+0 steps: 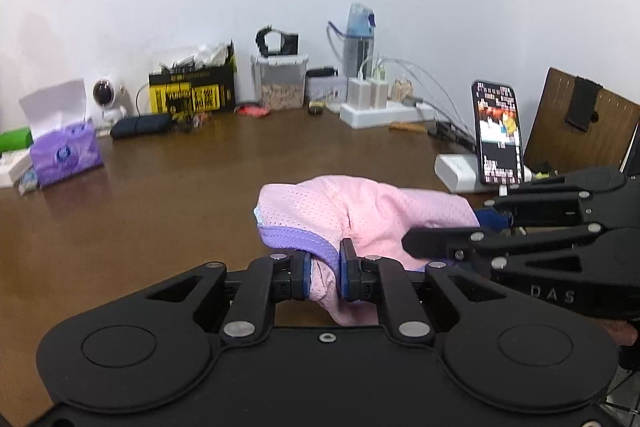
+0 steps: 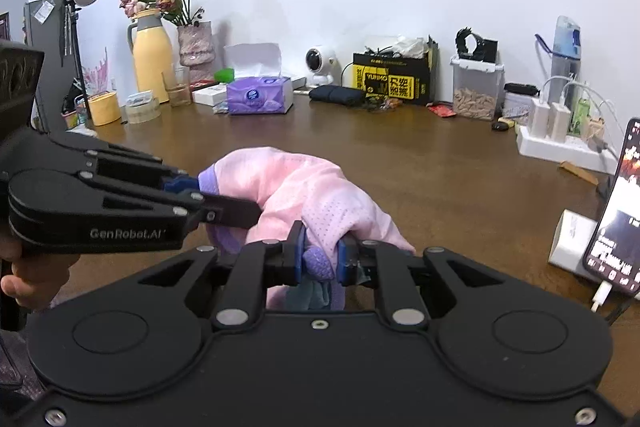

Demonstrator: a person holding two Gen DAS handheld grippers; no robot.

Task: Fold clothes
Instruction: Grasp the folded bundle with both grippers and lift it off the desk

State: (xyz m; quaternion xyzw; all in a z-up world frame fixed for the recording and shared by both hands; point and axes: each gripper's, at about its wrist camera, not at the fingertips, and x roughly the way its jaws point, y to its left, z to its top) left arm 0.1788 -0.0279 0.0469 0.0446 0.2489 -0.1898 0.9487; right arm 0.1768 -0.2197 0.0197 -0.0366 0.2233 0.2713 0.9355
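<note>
A pink mesh garment (image 1: pixel 360 211) with purple trim is bunched up above the brown table (image 1: pixel 160 195), held between both grippers. My left gripper (image 1: pixel 325 273) is shut on a fold of its pink cloth and purple hem. In the right wrist view the same garment (image 2: pixel 320 187) rises in front of my right gripper (image 2: pixel 318 261), which is shut on a purple edge and pink cloth. The right gripper (image 1: pixel 492 217) reaches in from the right of the left wrist view. The left gripper (image 2: pixel 180 185) comes in from the left of the right wrist view, gripped by a hand (image 2: pixel 28 279).
Along the wall stand a purple tissue box (image 2: pixel 258 95), a yellow jug (image 2: pixel 152 55), a vase of flowers (image 2: pixel 194 45), a black and yellow box (image 2: pixel 394 77) and a power strip (image 2: pixel 560 143). A lit phone (image 1: pixel 498 131) stands propped at the right.
</note>
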